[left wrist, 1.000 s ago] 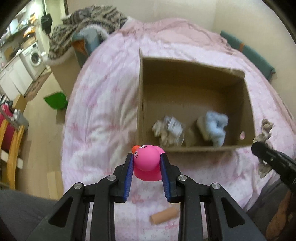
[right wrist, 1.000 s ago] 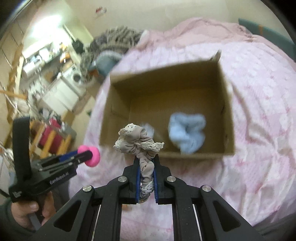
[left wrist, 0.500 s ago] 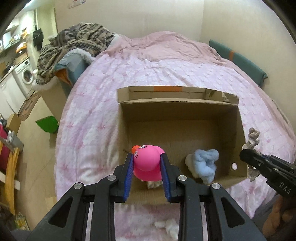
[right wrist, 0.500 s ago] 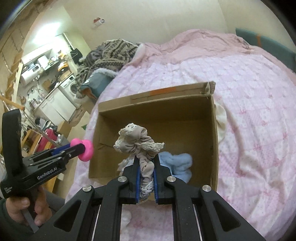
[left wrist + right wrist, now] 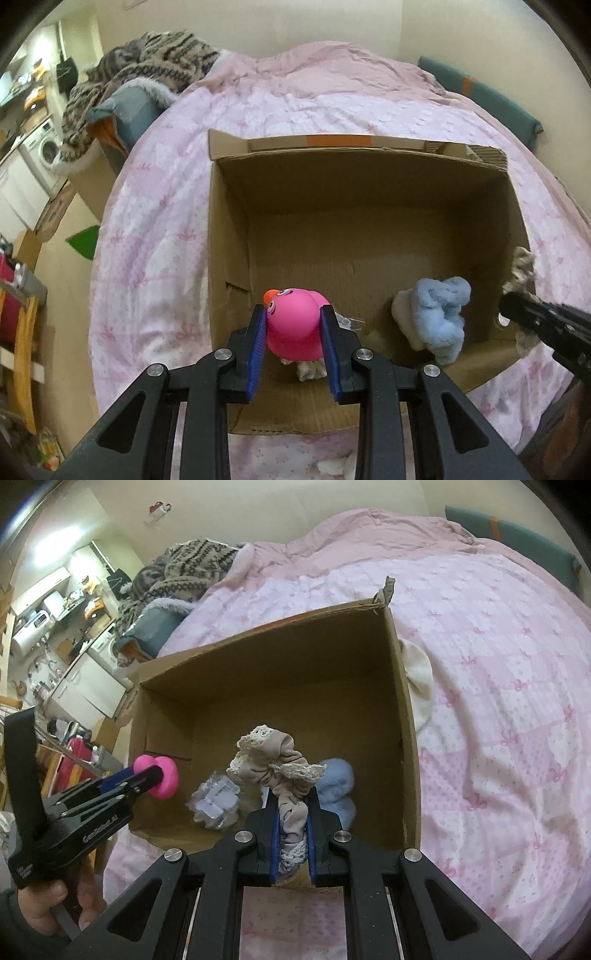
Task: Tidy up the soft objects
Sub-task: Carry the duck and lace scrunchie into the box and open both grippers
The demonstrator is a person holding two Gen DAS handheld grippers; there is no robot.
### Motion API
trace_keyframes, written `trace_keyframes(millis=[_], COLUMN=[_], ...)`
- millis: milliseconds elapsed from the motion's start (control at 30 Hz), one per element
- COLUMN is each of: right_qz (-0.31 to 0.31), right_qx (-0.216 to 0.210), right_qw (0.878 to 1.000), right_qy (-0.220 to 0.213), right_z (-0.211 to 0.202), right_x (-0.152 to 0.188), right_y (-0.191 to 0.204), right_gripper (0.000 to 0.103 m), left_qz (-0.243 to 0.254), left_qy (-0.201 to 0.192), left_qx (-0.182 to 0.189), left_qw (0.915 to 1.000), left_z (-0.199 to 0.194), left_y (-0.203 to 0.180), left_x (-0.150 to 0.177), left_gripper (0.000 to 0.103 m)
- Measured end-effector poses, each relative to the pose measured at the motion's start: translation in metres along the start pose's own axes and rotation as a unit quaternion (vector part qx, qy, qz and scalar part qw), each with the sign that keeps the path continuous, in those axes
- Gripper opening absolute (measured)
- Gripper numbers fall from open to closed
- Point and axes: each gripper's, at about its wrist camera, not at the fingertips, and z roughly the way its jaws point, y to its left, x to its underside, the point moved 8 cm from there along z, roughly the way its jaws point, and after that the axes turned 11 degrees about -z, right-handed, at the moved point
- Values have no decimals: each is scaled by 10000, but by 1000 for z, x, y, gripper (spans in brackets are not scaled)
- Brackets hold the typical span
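An open cardboard box (image 5: 229, 258) (image 5: 402, 716) lies on the pink bed. My left gripper (image 5: 293, 328) is shut on a pink rubber duck (image 5: 295, 325) and holds it over the box's near left part; the duck also shows in the right wrist view (image 5: 162, 779). My right gripper (image 5: 291, 812) is shut on a beige lace-trimmed cloth (image 5: 277, 768), over the box's near edge; the cloth shows at the box's right wall in the left wrist view (image 5: 521, 269). Inside the box lie a light blue fluffy cloth (image 5: 439, 314) (image 5: 336, 786) and a whitish crumpled bundle (image 5: 214, 801).
A white cloth (image 5: 417, 679) lies on the bed against the box's right wall. A patterned blanket pile (image 5: 147, 62) sits at the bed's far left. A teal headboard cushion (image 5: 487, 99) lines the far right. A small white scrap (image 5: 332, 467) lies on the bed before the box.
Both grippers have moved forward over the box, still holding the duck and the cloth. The box now fills more of both views.
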Motion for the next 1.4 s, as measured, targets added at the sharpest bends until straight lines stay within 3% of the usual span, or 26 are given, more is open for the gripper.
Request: trace_keyframes(millis=[167,367,800,1333,1400], right_qz=[-35,-19,-108,-10,7], right_qx=[108,115,122,-59,-95], right_qw=[9999,9998,9995,9999,9999], right_qy=[100,179,288,130,57], right_z=[5,10,16,11,8], right_x=[2,3,7,7,5], right_y=[-1,-2,3,4,5], right_gripper=[13,13,13,15,20], left_qz=[182,63,138,226,251], left_qy=[-138,-70,-84,-142,-184], left_qx=[118,218,218,323,336], left_qw=[9997,9997,9996,9991,9989], left_z=[-5,-5,-3,-8,-10], left_y=[-4,-6,-8,-13,-14], left_x=[2,5,8,7,7], left_gripper=[26,26,26,27,33])
